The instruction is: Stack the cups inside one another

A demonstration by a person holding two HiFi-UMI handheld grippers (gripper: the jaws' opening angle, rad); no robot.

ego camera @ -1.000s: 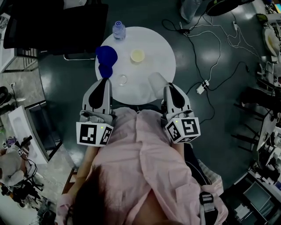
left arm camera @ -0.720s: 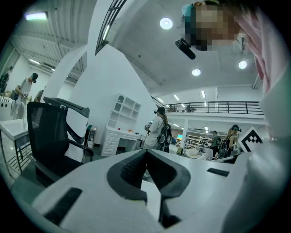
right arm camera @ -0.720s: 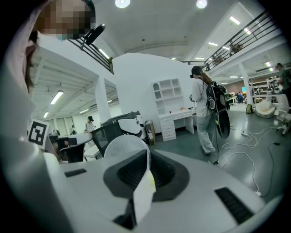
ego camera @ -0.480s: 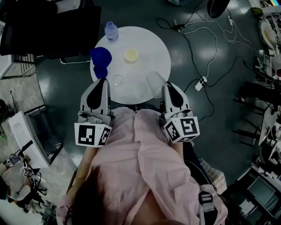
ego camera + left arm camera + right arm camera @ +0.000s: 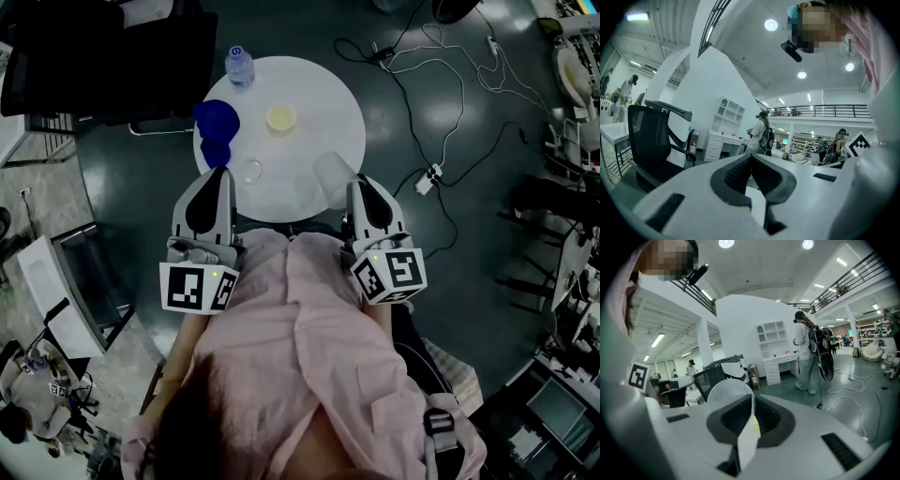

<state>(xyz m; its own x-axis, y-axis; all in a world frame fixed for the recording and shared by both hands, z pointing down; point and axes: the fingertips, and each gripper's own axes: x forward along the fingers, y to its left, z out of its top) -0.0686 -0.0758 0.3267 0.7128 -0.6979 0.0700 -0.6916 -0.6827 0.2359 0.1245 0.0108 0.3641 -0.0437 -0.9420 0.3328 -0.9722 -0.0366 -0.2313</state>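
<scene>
Fingers [image 5: 733, 419] of right gripper [image 5: 752, 403] pinching clear cup [image 5: 724, 390], blue cups [image 5: 215, 120], bottle [image 5: 240, 66] beyond

**Counter's near edge and cup details unclear**

In the head view the person's shirt [image 5: 300, 319] covers the near edge of the counter [image 5: 319, 94]. The clear cup [image 5: 330, 176] at the right gripper [image 5: 360, 184] is pale and blurred, and its base is indistinct. In the right gripper view the fingers [image 5: 733, 417] hide its lower wall. Whether the blue cups [image 5: 212, 120] touch or nest is too small to tell.
</scene>
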